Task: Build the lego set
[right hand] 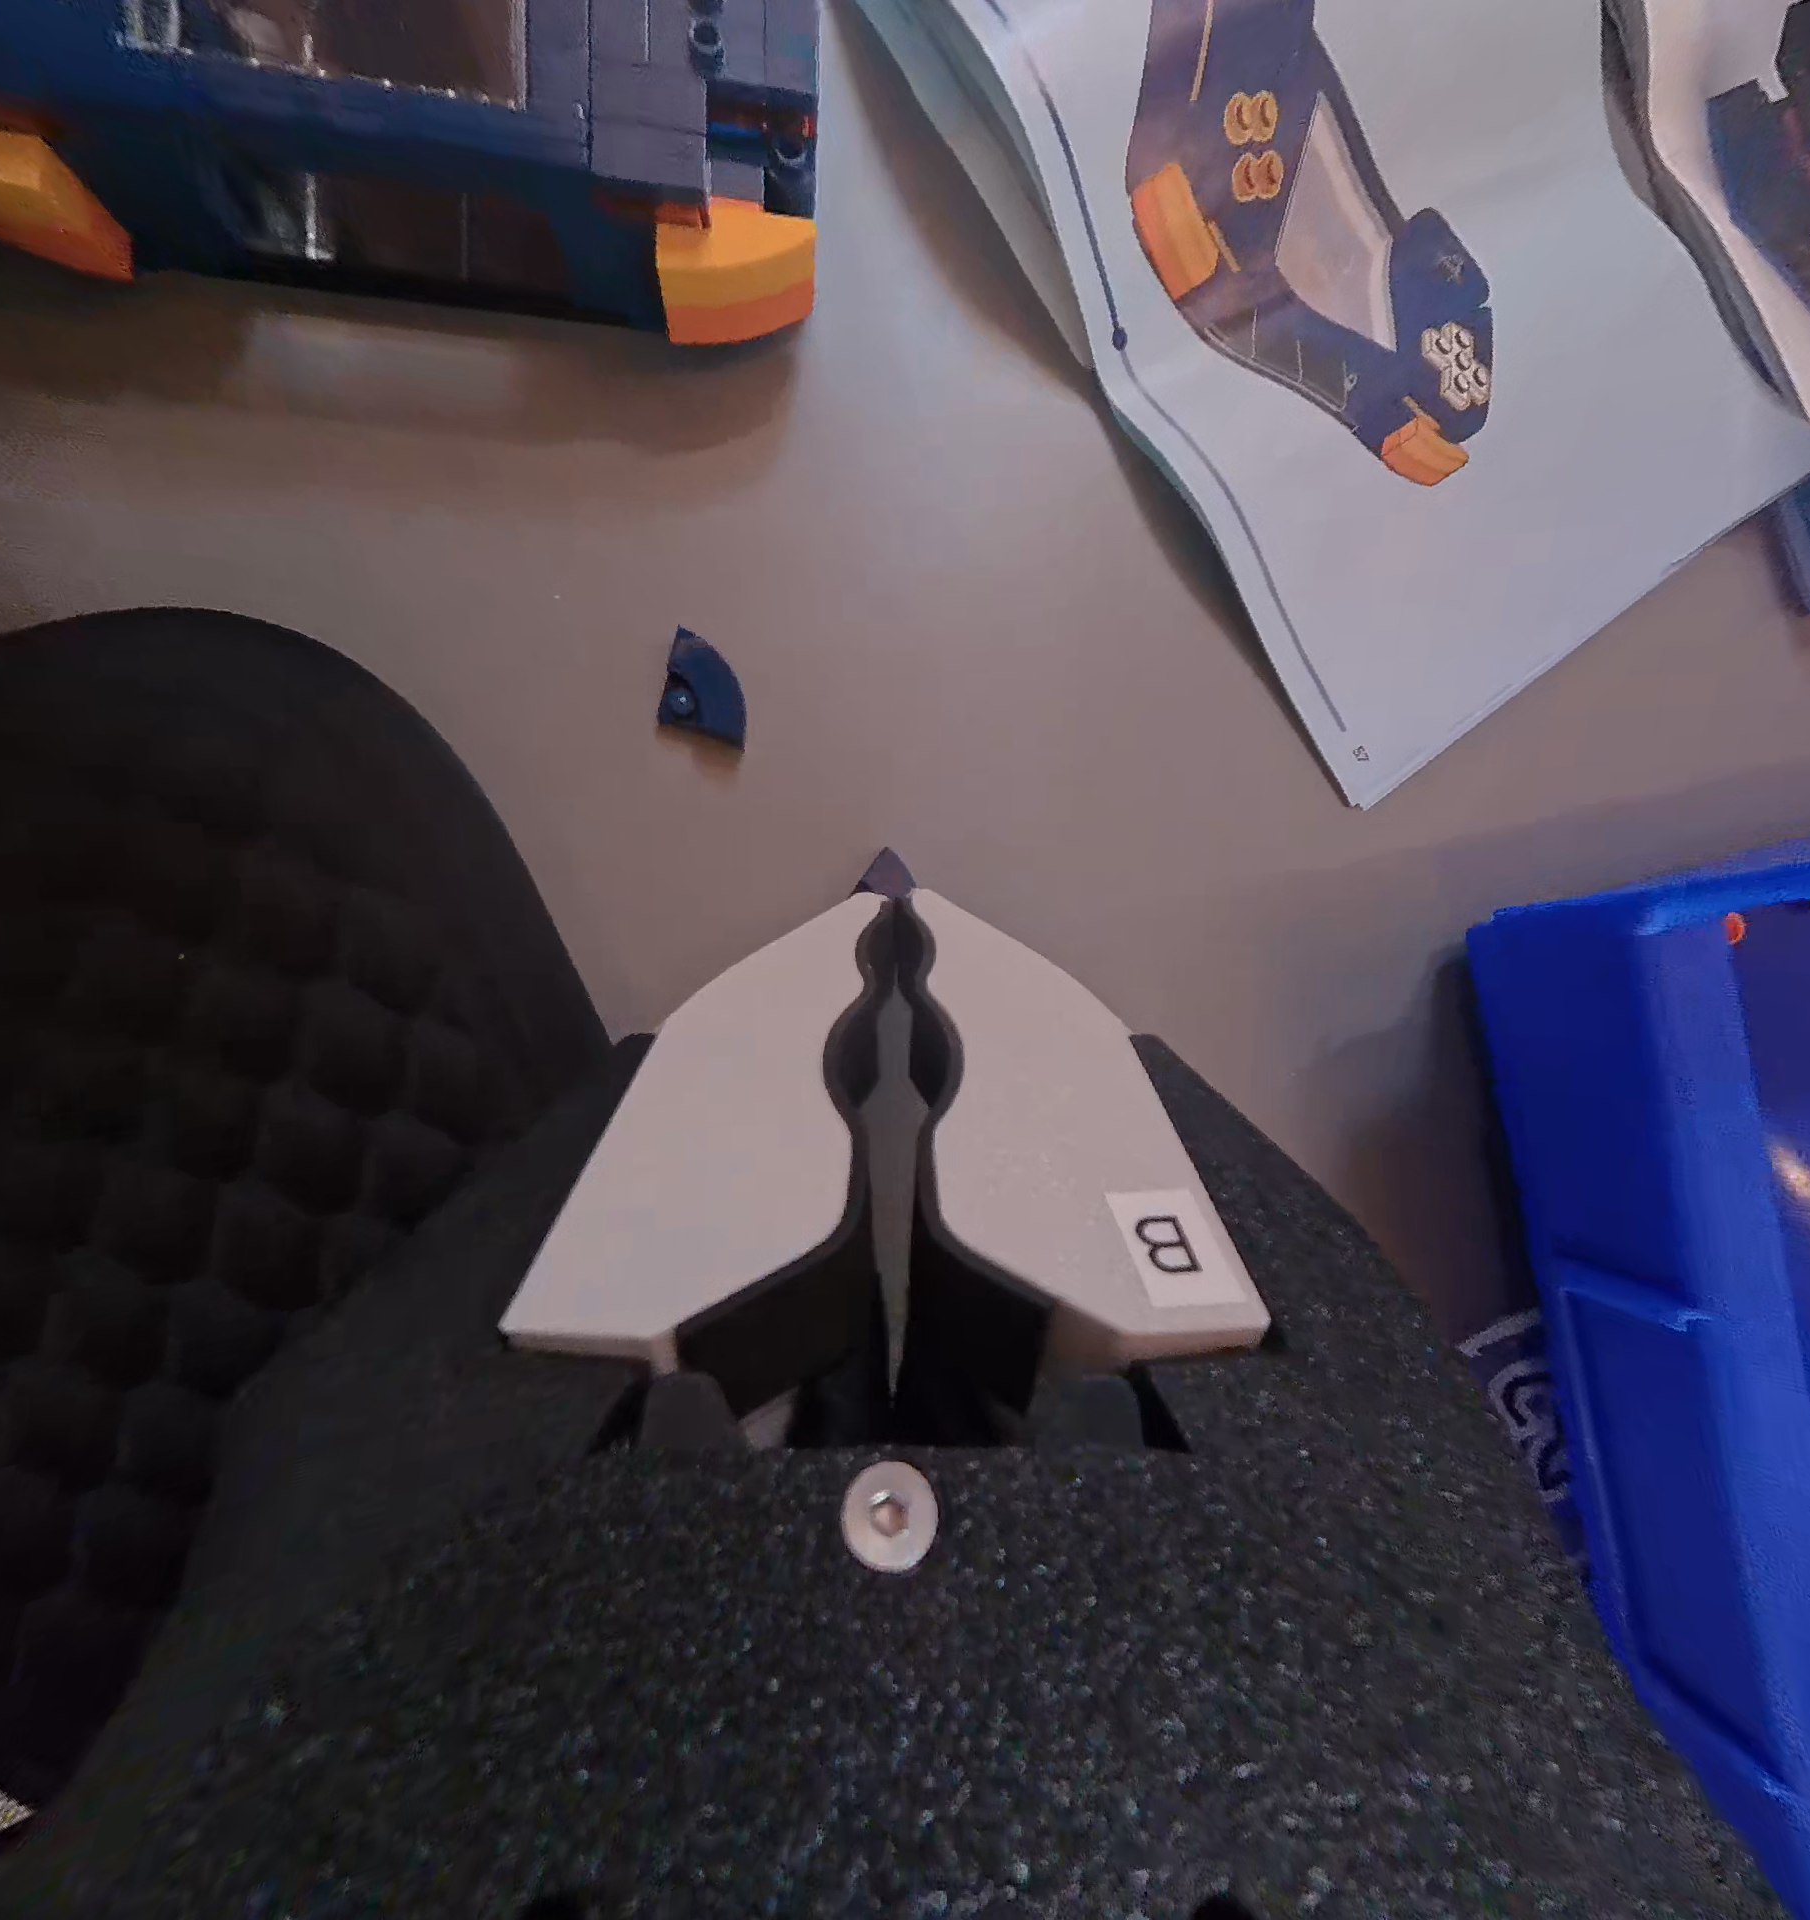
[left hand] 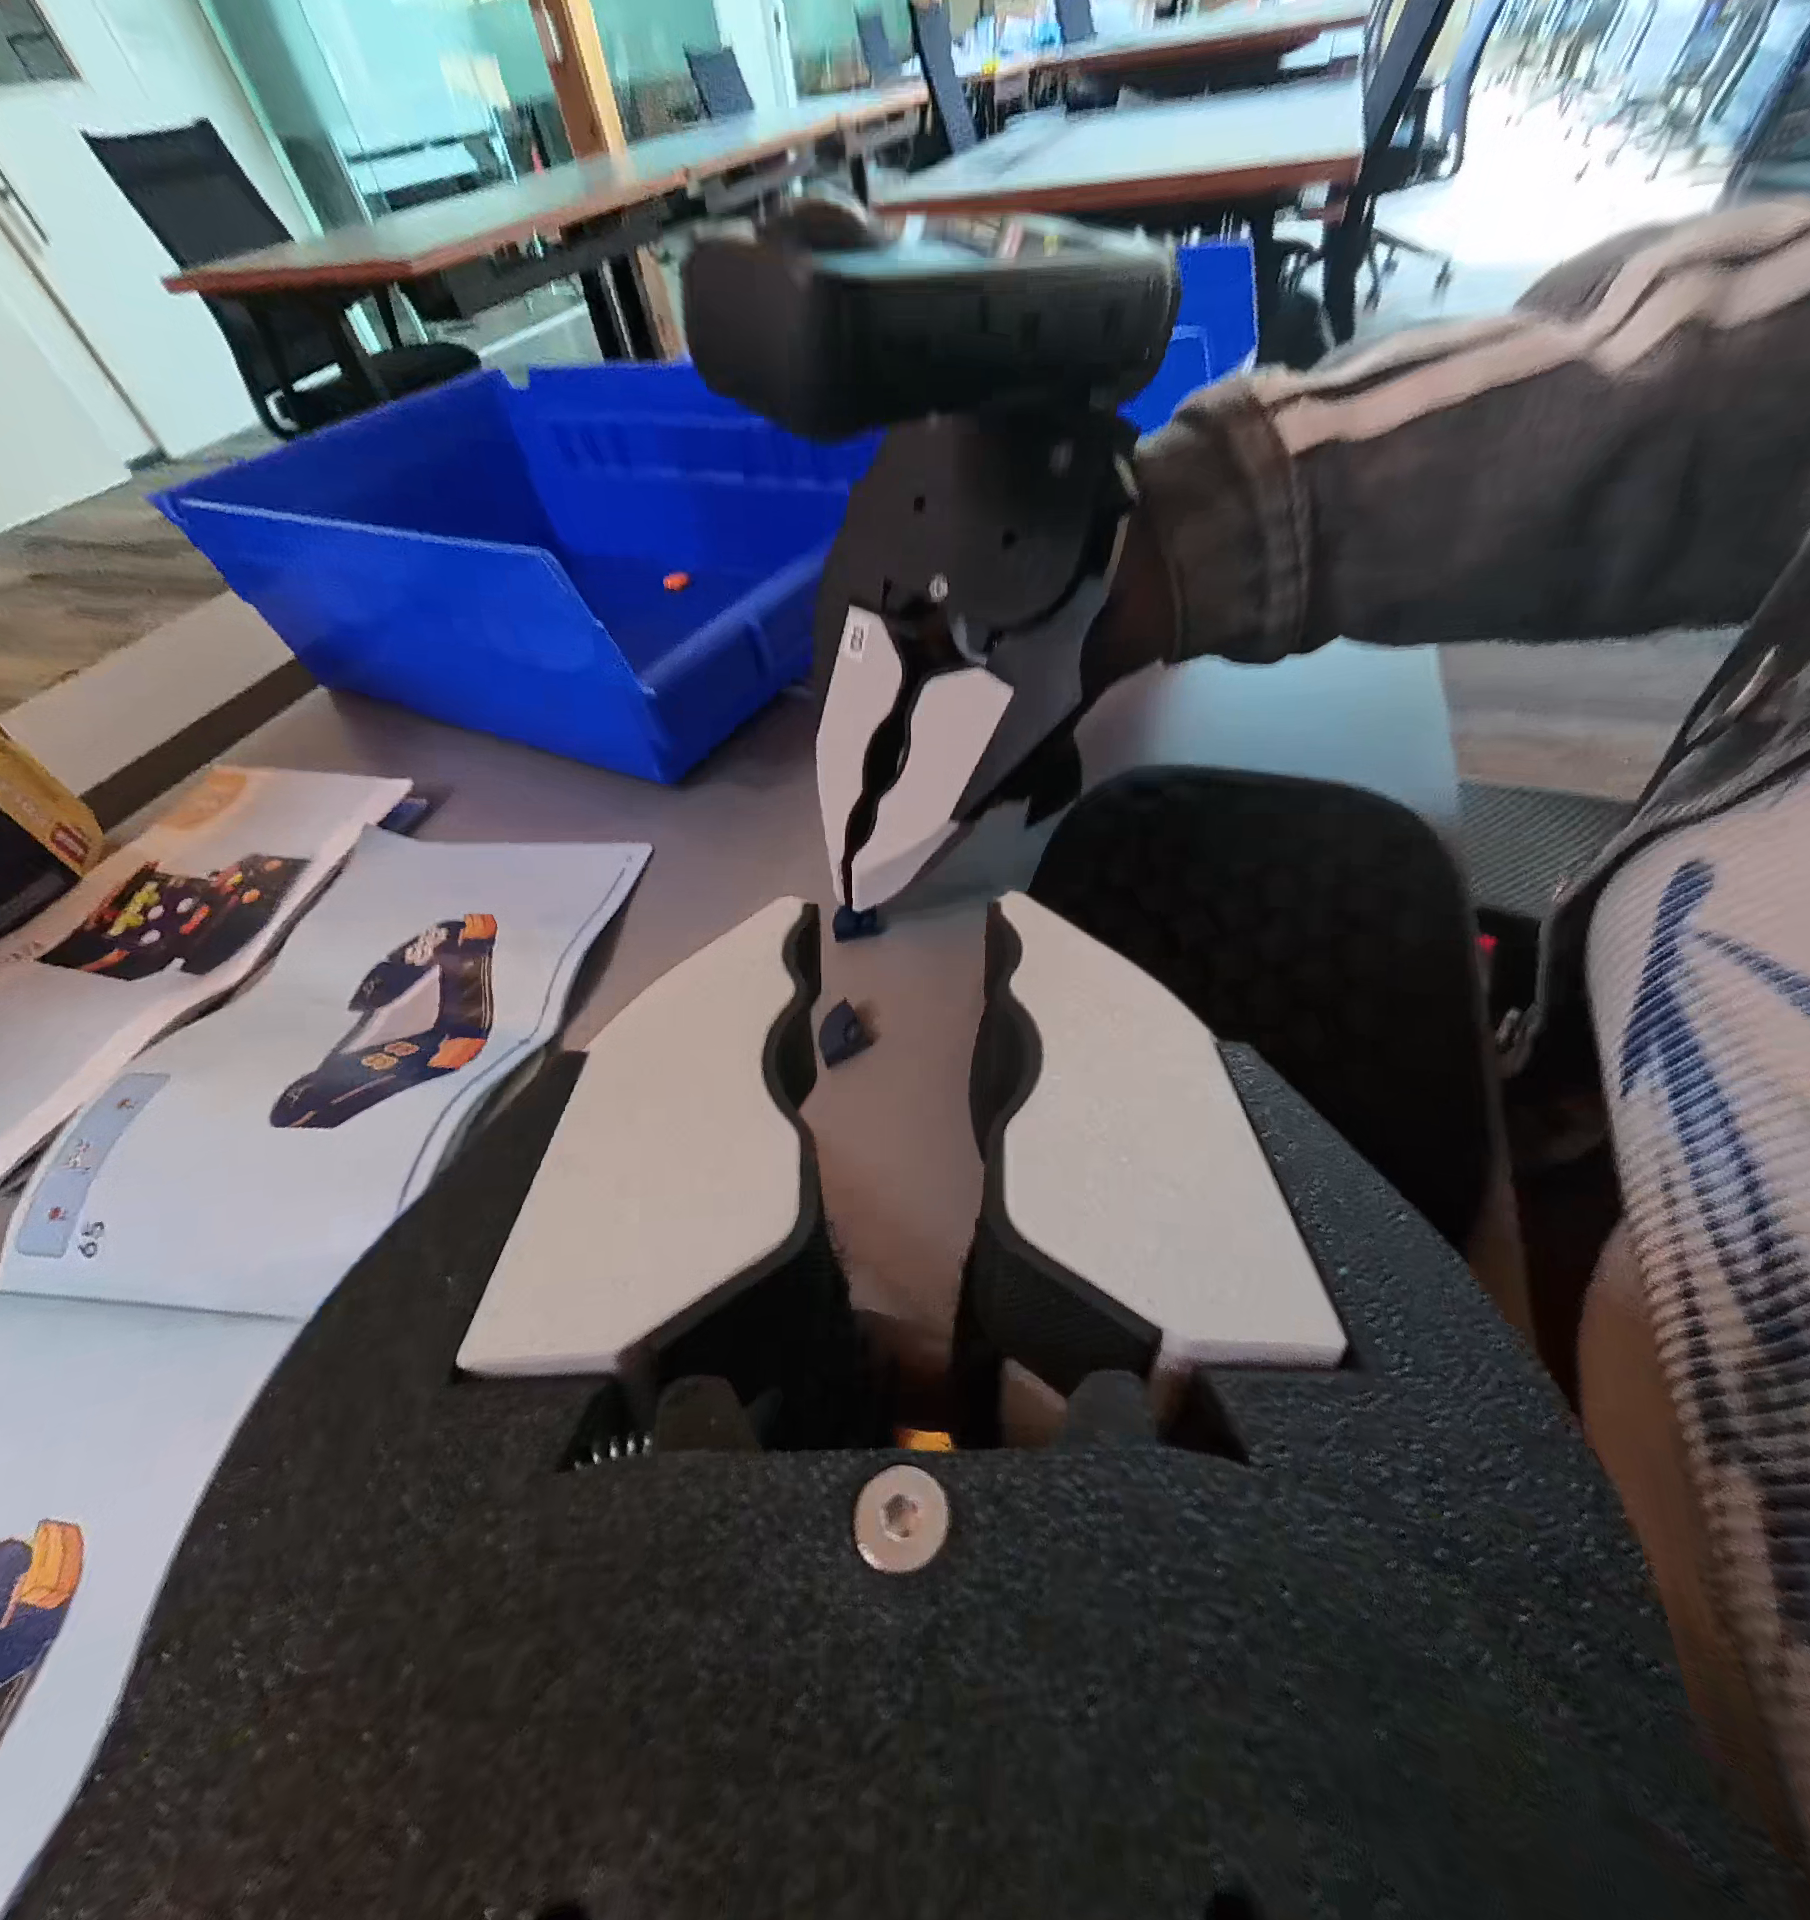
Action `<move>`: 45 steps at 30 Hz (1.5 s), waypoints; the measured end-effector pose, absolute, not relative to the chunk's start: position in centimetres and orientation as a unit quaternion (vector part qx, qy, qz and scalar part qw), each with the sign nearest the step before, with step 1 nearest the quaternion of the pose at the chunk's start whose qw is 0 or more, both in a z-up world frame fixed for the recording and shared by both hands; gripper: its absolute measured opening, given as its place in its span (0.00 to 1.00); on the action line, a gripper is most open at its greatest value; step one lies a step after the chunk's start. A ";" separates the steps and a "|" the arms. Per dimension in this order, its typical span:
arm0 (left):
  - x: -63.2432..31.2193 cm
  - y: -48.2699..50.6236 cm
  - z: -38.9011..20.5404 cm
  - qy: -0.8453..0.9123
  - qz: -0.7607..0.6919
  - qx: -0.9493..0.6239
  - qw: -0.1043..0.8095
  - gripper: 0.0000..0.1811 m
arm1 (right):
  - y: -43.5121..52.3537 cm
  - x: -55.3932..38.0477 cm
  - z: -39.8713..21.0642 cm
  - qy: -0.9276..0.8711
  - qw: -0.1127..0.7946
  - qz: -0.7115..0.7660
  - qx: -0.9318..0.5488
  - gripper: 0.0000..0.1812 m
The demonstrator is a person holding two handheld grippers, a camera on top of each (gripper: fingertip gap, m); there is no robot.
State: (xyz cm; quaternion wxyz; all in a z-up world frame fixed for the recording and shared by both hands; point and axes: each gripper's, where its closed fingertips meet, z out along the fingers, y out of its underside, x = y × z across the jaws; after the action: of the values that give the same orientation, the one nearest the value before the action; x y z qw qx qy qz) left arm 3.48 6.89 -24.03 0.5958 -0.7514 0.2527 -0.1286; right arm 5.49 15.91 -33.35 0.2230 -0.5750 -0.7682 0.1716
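the navy-and-orange lego model [right hand: 381, 156] looks mostly built. the right gripper [right hand: 885, 896] is pinched on a small navy piece [right hand: 883, 871]; the left gripper [left hand: 901, 935] gapes, empty, over a quarter-round navy tile [right hand: 701, 691] on the table [right hand: 984, 644].

Right gripper [right hand: 885, 896] body rough grainy black plastic, finger faces matt grey. Bin [right hand: 1659, 1247] glossy blue plastic. Instruction booklet [right hand: 1503, 582] paper, at 1 o'clock. Table [right hand: 984, 675] smooth matt grey.
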 end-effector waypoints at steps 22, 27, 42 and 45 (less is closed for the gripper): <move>-9.3 9.1 -24.0 0.125 0.016 -0.795 0.594 0.16 | 15.9 5.5 -33.5 -0.802 0.171 0.102 -0.563 0.00; -9.5 9.5 -24.7 0.120 0.020 -0.784 0.609 0.16 | 15.9 5.5 -33.5 -0.795 0.164 0.119 -0.572 0.00; -10.8 9.5 -25.3 0.131 0.084 -0.771 0.618 0.15 | 16.8 3.9 -29.8 -0.664 0.277 0.334 -0.608 0.00; -11.1 9.6 -25.4 0.121 0.076 -0.771 0.620 0.15 | 17.4 2.8 -28.4 -0.620 0.330 0.382 -0.600 0.07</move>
State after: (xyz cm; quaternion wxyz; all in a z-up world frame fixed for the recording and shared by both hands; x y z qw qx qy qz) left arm -11.08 9.57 -25.41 0.6201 -0.7714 0.1207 0.0762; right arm 2.84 17.41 -28.41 0.3297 -0.6001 -0.6204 0.3823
